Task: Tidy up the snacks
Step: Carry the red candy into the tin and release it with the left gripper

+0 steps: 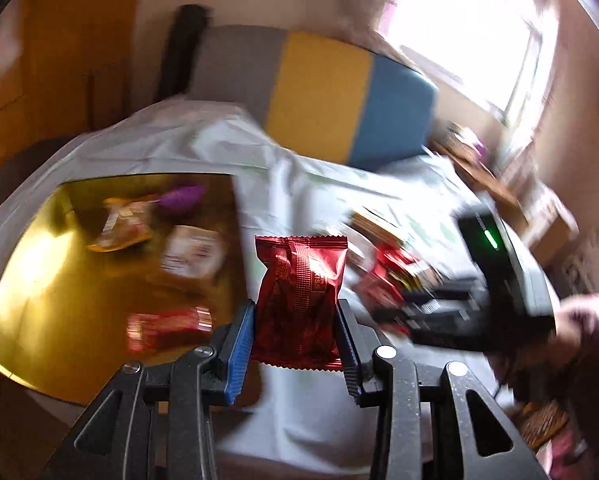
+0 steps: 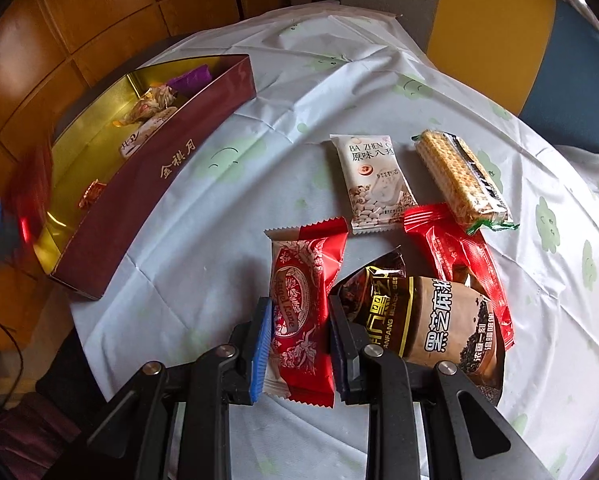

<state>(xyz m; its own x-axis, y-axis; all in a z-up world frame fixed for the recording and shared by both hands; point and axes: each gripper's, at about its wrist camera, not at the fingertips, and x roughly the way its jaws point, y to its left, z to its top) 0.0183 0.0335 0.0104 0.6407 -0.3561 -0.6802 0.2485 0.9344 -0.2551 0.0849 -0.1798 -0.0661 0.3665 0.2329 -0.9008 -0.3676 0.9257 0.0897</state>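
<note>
Left tongs [image 1: 296, 334] clamped on dark red foil packet [image 1: 299, 300], held upright above surface [image 1: 299, 200] beside gold-lined box [image 1: 39, 280]. Right tongs [image 2: 297, 344] narrowed onto red-white patterned packet [image 2: 303, 312] lying on surface among snack pile.

The box [image 2: 147, 200] stands left on the tablecloth [image 2: 227, 92]; loose packets [image 2: 375, 184] lie right.

Red snack packets [image 1: 299, 300] [image 2: 303, 320] upright, clamped between pads.

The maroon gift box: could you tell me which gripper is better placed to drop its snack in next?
Left. The left gripper holds its dark red packet lifted beside the maroon gift box; the right gripper clasps a patterned red packet down at the tablecloth.
</note>
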